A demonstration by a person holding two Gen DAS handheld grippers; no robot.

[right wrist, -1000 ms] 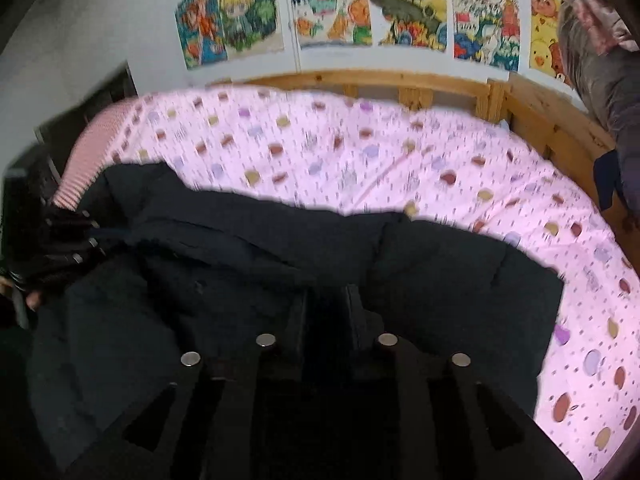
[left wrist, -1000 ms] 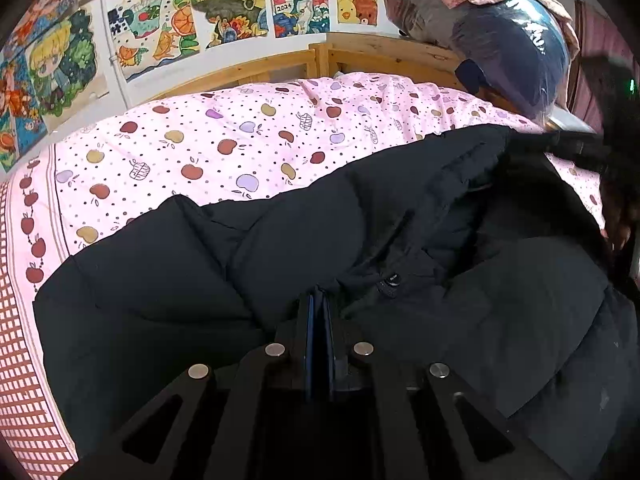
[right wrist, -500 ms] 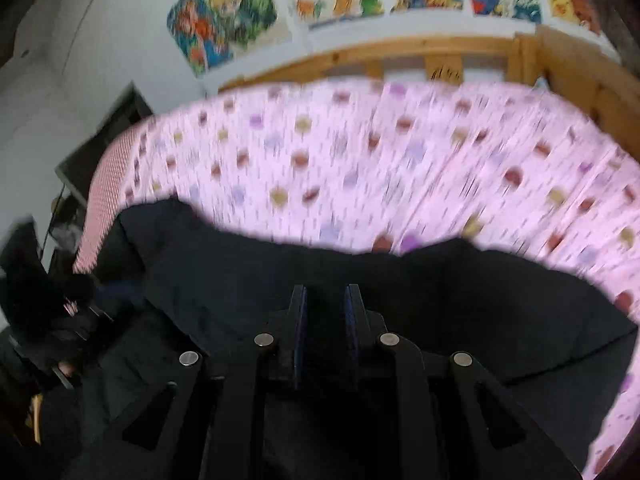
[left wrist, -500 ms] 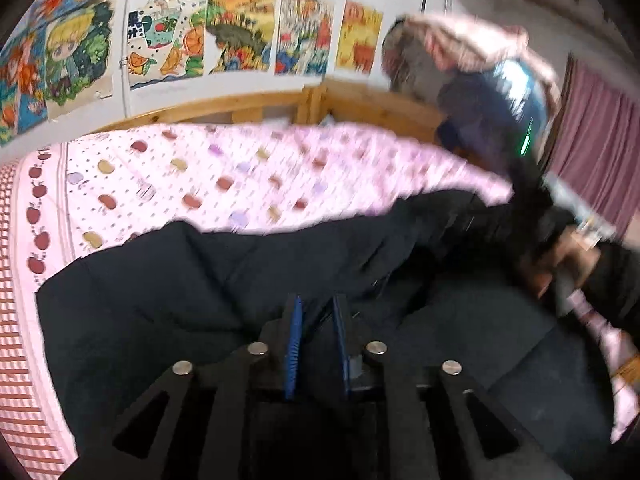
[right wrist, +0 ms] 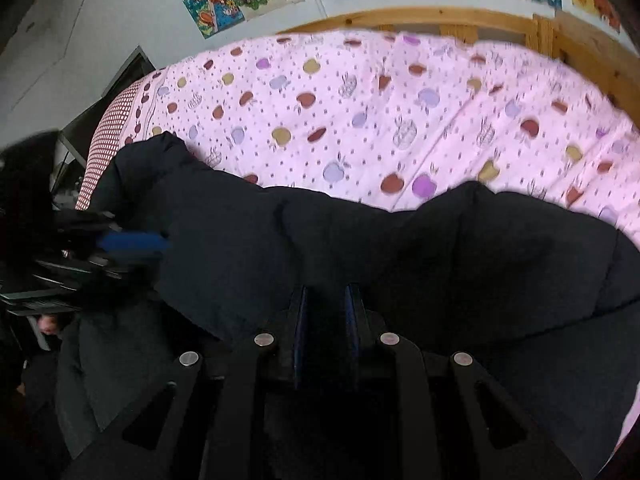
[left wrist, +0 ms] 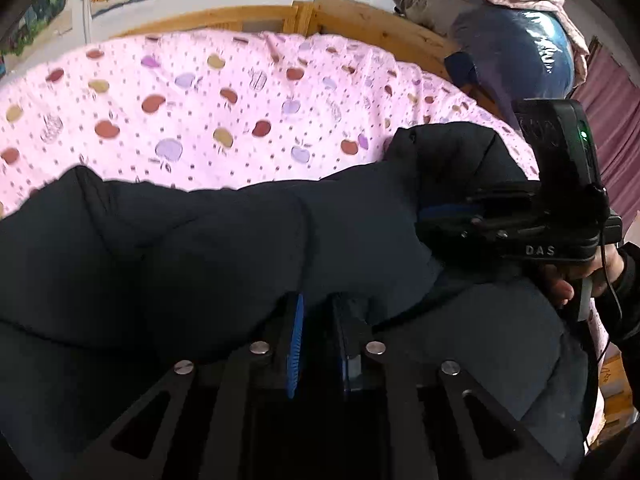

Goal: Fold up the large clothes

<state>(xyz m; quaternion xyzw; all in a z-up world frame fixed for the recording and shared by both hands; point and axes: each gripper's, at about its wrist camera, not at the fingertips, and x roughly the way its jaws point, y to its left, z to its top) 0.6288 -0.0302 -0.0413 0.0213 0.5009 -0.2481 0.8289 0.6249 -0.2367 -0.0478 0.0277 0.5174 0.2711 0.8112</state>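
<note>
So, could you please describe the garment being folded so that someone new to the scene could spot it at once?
Start at the wooden-framed bed with its pink apple-print sheet. Across the near half of that sheet lies a big black padded jacket, its bulky dark fabric between the jaws of both the left gripper and the right gripper. It is the only plain black thing on the patterned bedding.

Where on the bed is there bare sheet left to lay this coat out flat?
The pink apple-print sheet lies bare between the black padded coat and the wooden bed frame. The near side is crowded: the coat, the left gripper and the right gripper fill it.
</note>
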